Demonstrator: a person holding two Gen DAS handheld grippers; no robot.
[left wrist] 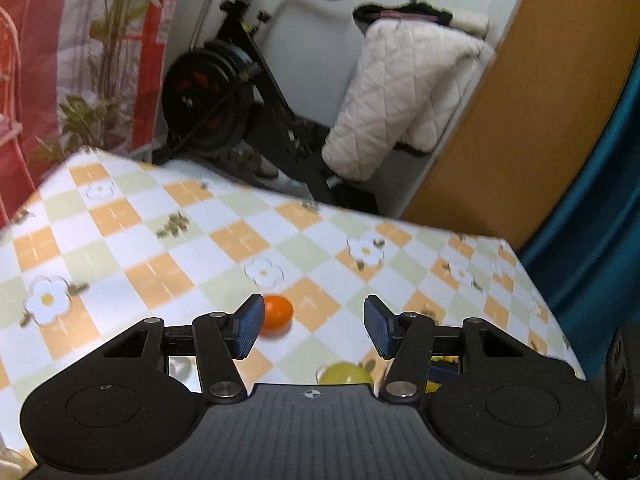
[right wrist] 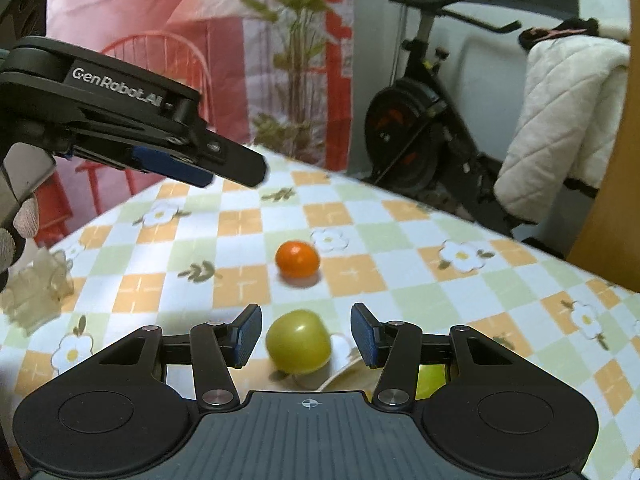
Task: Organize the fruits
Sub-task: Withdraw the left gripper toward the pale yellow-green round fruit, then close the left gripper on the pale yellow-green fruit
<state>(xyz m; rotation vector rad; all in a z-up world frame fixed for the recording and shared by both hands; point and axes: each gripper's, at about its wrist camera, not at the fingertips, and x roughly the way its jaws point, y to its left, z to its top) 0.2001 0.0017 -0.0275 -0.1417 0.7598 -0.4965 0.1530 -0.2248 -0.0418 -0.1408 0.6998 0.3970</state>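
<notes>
Nearest the right-wrist camera, the right gripper (right wrist: 306, 338) has its fingers apart around a green fruit (right wrist: 298, 341) that sits on the counter (right wrist: 400, 280); a sliver of gap shows on each side, so the pads are not pressing it. Just behind the right finger, a pale plate (right wrist: 348, 376) and a second green fruit (right wrist: 430, 380) are mostly hidden by the gripper's linkage. In the left-wrist view, the left gripper (left wrist: 314, 326) also has its fingers apart with nothing between them; a green fruit (left wrist: 344, 374) is cut off by the gripper body below, and something yellow behind the right linkage is too hidden to name. An orange fruit (right wrist: 298, 260) lies farther out, on open checked cloth with free room all round it; from the left wrist it peeks from behind the left finger. A clear ridged object (right wrist: 36, 292) near the counter's left edge is blurred. The left gripper's body hangs above that side, its state unreadable from there. Beyond the far edge stand an exercise bike (right wrist: 416, 136), a quilted white coat (right wrist: 560, 128) and a plant (right wrist: 296, 40).
</notes>
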